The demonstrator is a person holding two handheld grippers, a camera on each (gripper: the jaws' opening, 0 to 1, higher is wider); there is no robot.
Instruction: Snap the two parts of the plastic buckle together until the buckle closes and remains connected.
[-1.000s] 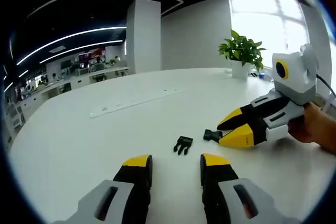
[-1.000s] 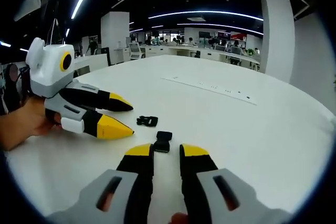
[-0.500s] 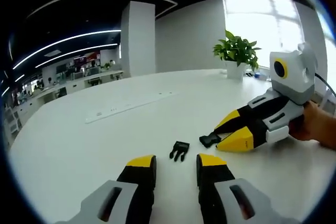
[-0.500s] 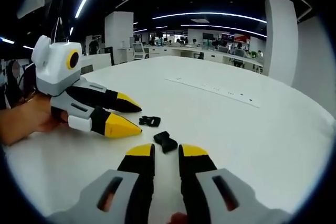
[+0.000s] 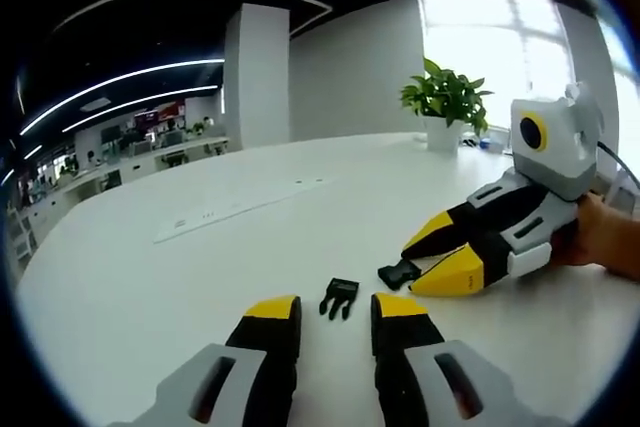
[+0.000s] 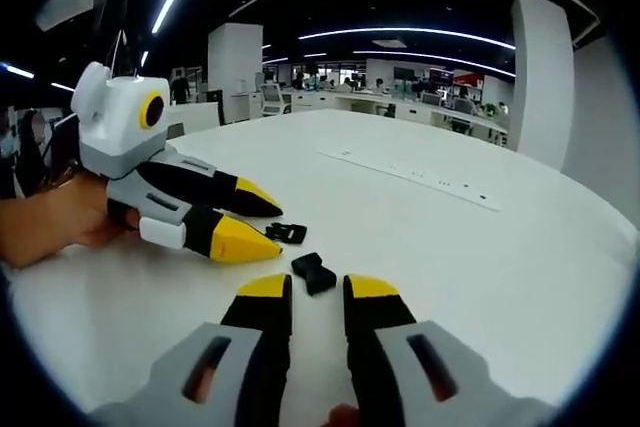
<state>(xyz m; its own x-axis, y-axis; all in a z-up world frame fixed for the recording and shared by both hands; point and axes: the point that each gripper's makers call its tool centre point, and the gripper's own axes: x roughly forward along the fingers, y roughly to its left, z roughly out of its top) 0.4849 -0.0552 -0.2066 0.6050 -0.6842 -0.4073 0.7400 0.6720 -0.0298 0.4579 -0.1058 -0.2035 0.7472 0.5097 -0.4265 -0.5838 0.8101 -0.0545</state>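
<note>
White table [image 5: 150,277] carries everything; a long flat white strip [image 5: 240,209] lies across it further out, with small dark marks on it, too small to read.

Left gripper [image 5: 335,309]: low over the table, aimed forward, jaws parted by a narrow gap, nothing between them. In the right gripper view it comes in from the left [image 6: 262,227], held by a hand [image 6: 55,227], tilted down toward the table, its yellow tips spread around the pronged piece without clamping it.

Right gripper [image 6: 317,287]: same low forward pose, jaws slightly apart, empty. In the left gripper view it enters from the right [image 5: 418,265], a hand [image 5: 605,237] on its rear, tips spread either side of the socket piece.

Pronged buckle half [image 5: 339,298]: flat on the table just ahead of the left jaw tips, prongs pointing toward the camera, long axis roughly along the view. Also at [image 6: 287,233].

Socket buckle half [image 5: 398,273]: flat on the table just beside it, angled diagonally; the two are apart, not joined. It sits right in front of the right tips [image 6: 314,273].

No readable brand or label on either piece.
</note>
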